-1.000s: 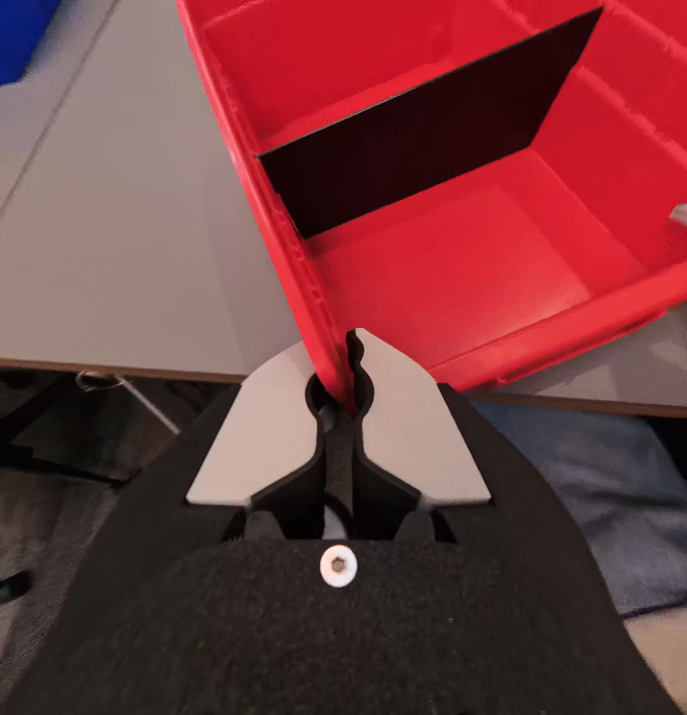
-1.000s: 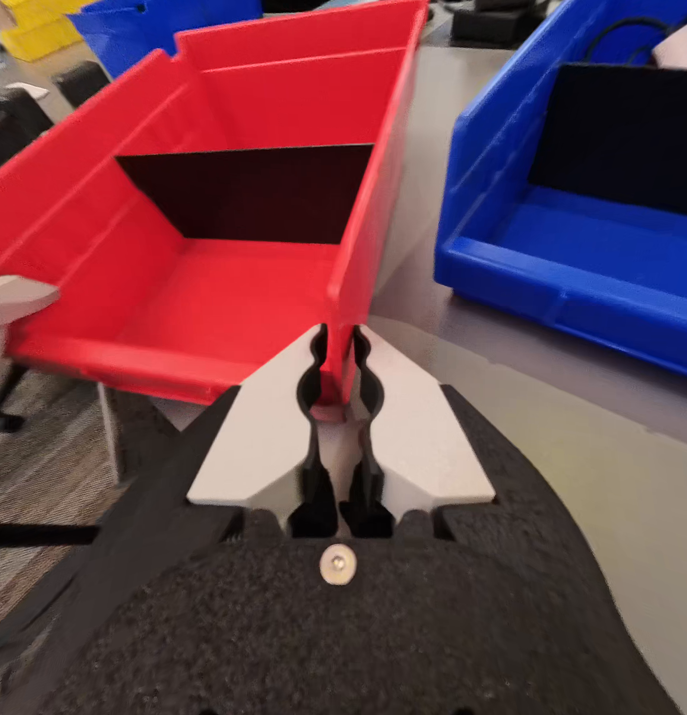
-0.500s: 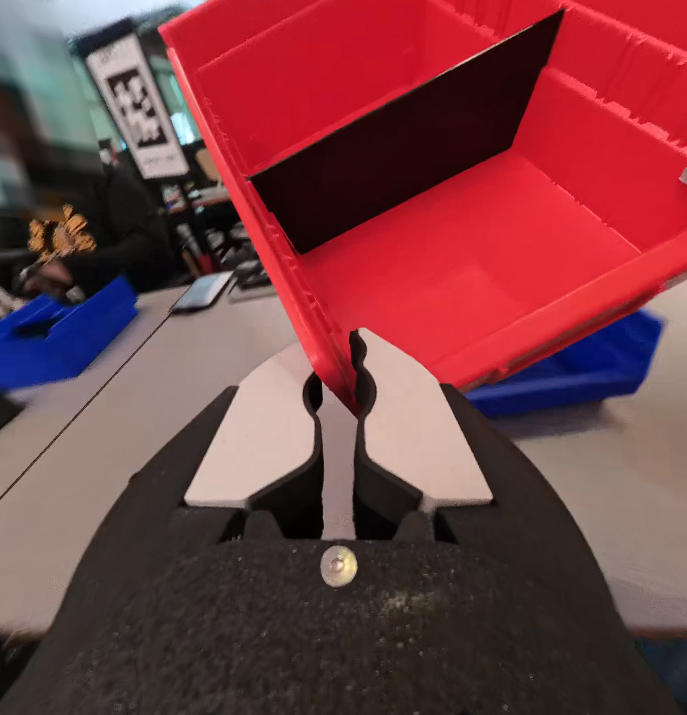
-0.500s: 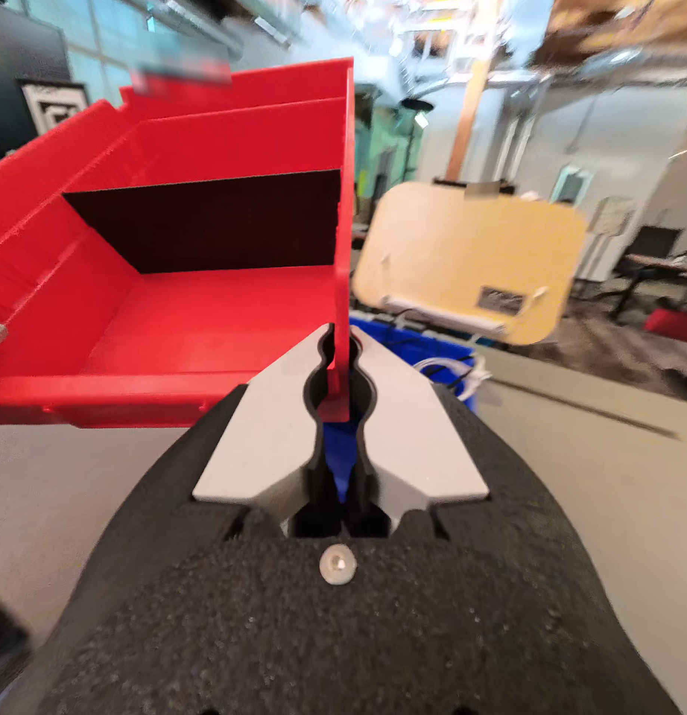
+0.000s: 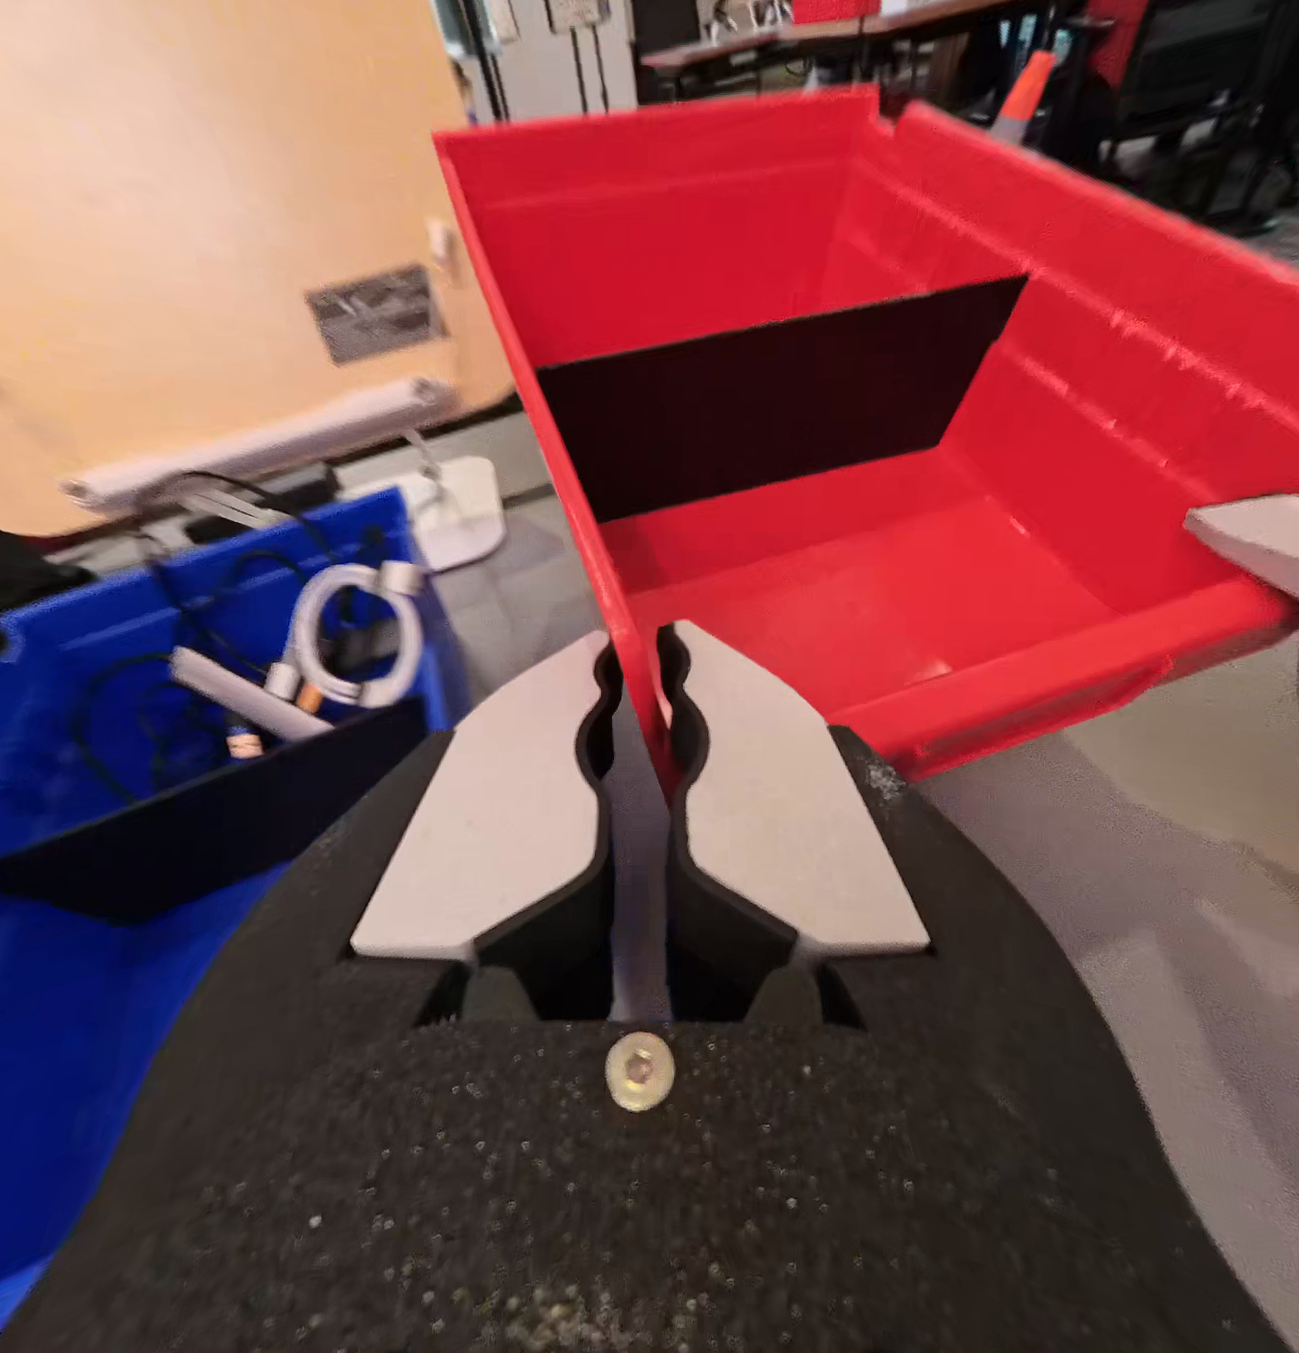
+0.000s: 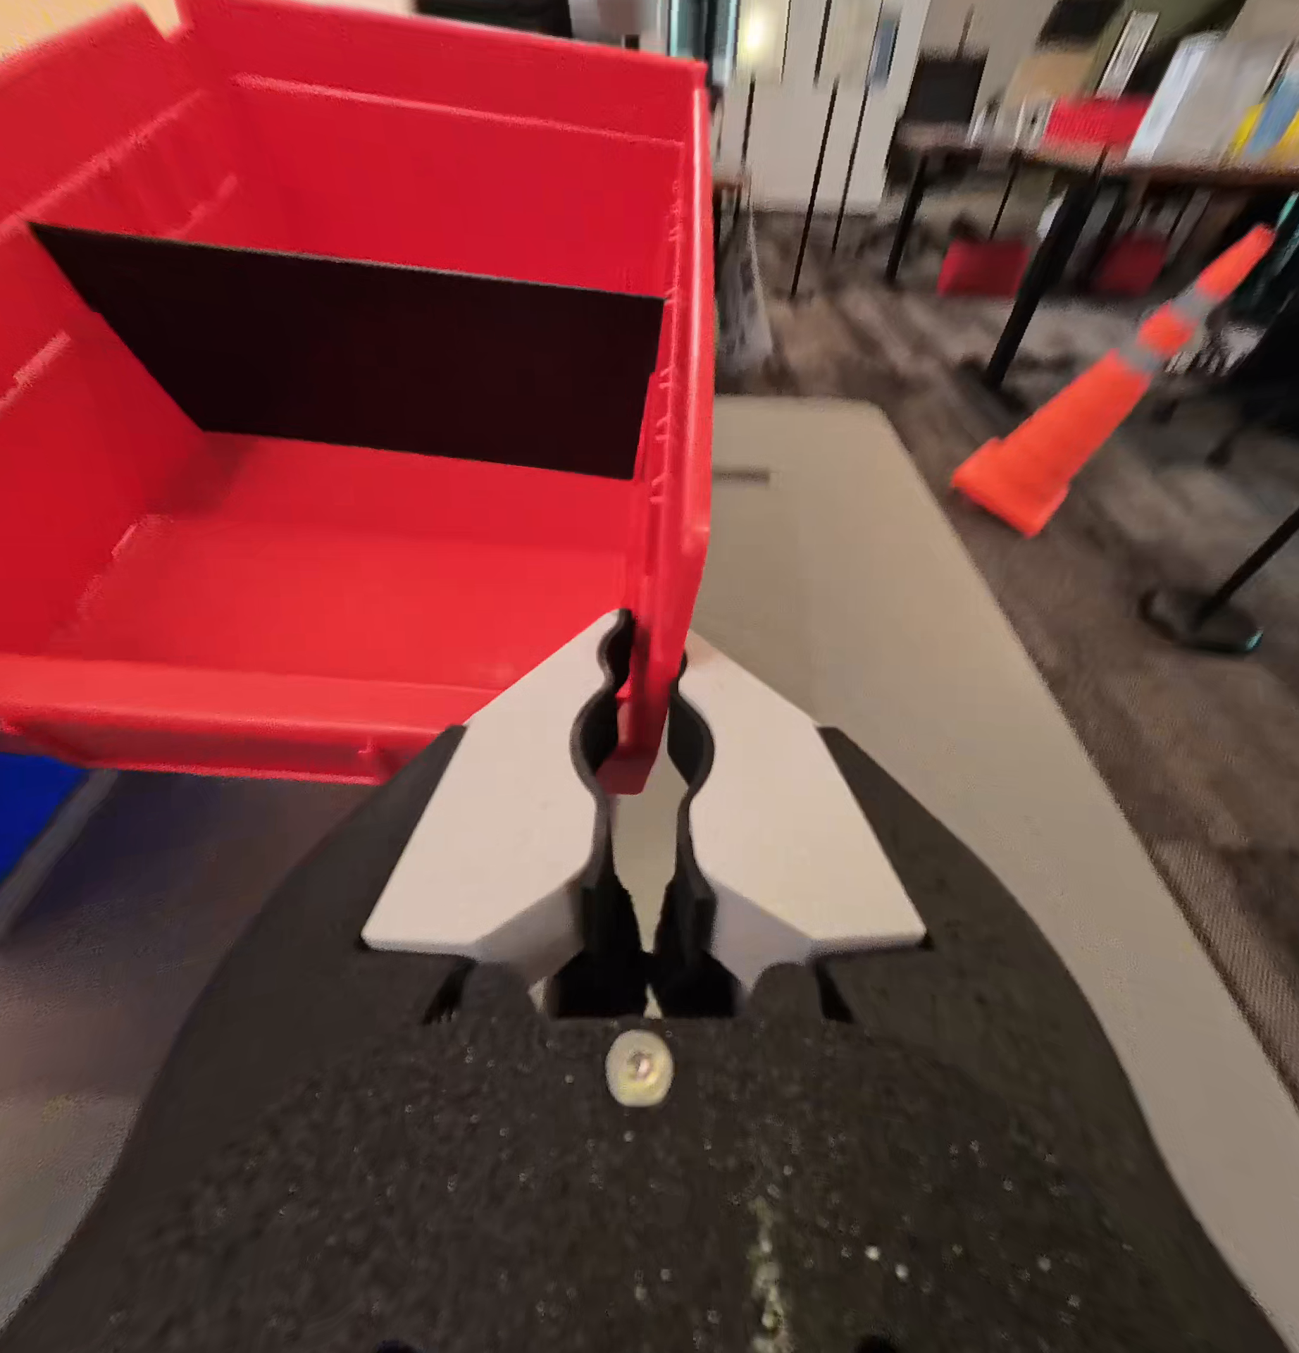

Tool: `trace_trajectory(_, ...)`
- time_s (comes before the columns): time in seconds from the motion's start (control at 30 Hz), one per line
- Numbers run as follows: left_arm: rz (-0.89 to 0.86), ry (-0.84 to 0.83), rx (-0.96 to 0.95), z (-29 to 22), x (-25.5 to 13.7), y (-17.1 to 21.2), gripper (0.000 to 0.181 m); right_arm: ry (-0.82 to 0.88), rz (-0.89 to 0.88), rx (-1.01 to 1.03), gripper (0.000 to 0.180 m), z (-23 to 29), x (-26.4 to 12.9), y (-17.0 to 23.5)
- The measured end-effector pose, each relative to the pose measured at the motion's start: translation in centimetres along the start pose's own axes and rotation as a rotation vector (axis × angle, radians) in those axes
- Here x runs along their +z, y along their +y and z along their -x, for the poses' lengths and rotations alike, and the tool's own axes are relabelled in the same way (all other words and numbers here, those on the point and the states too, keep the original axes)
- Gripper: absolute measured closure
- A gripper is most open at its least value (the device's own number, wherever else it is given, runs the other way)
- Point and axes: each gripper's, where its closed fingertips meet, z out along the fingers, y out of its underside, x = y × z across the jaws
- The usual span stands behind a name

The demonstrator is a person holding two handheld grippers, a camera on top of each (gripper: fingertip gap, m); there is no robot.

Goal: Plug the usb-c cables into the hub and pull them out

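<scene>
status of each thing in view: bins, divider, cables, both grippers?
red bin: empty, held at both side walls
black divider: upright, slotted across red bin
left gripper: shut on red bin's wall
right gripper: shut on opposite wall
blue bin: on table, holds cables
white cable: coiled inside blue bin

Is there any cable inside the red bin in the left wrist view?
No, the red bin shows only its black divider; cables lie in the blue bin.

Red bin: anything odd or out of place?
Yes. The red bin looks empty, no hub or cables, and is gripped by both side walls: left gripper, right gripper. The cables lie in the blue bin.
</scene>
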Motion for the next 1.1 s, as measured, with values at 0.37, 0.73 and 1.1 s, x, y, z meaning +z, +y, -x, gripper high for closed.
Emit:
trace_trajectory(0.37,0.137,0.078,-0.074,-5.6,3.6,7.6,0.172,0.029,0.262,0.015,0.175,-4.8,1.1,9.0)
trace_trajectory(0.73,0.080,0.126,-0.061,0.9,-4.9,4.3,0.165,0.046,0.258,0.058,0.171,-6.0,1.6,8.9)
trace_trajectory(1.1,0.079,-0.178,-0.115,20.5,-10.4,8.6,0.126,0.082,-0.211,0.000,0.129,2.9,-3.6,-4.8)
